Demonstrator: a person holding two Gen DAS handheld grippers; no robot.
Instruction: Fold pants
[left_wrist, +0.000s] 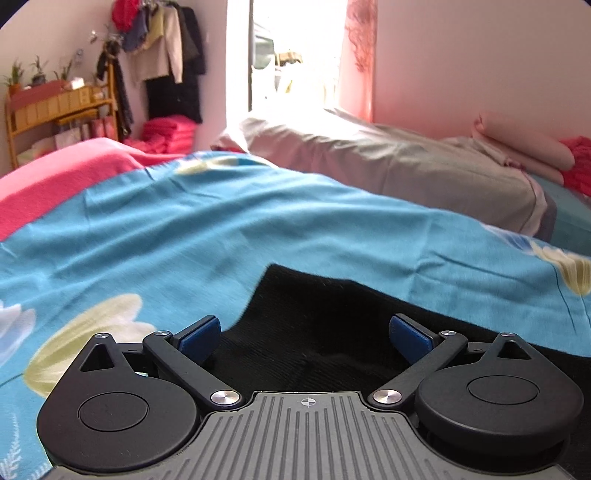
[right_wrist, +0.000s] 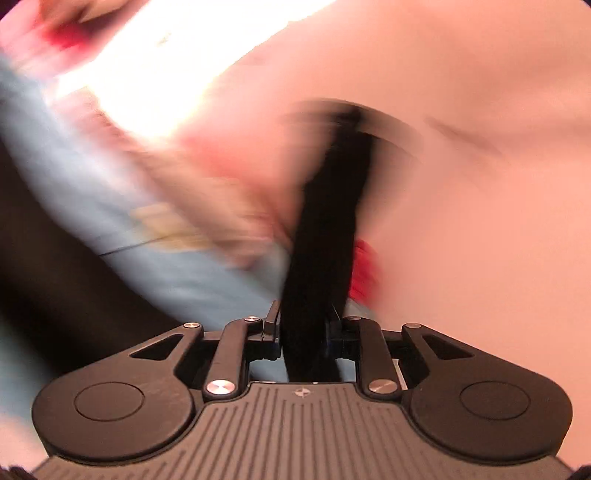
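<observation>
Black pants (left_wrist: 325, 317) lie on the blue flowered bedcover (left_wrist: 221, 229), their edge reaching just ahead of my left gripper (left_wrist: 306, 334). That gripper hovers low over the dark cloth with its blue pads (left_wrist: 201, 338) far apart and nothing between them. In the right wrist view everything is smeared by motion. My right gripper (right_wrist: 306, 325) is shut on a bunched strip of the black pants (right_wrist: 325, 229), which stands up from the jaws and sways. More dark cloth (right_wrist: 48, 280) fills the left side of that view.
A grey folded quilt (left_wrist: 388, 162) and pink pillows (left_wrist: 524, 144) lie at the far side of the bed. A pink blanket (left_wrist: 55, 177) covers the left edge. A wooden shelf (left_wrist: 55, 107) and hanging clothes (left_wrist: 166, 48) stand by the wall beside a bright doorway (left_wrist: 295, 55).
</observation>
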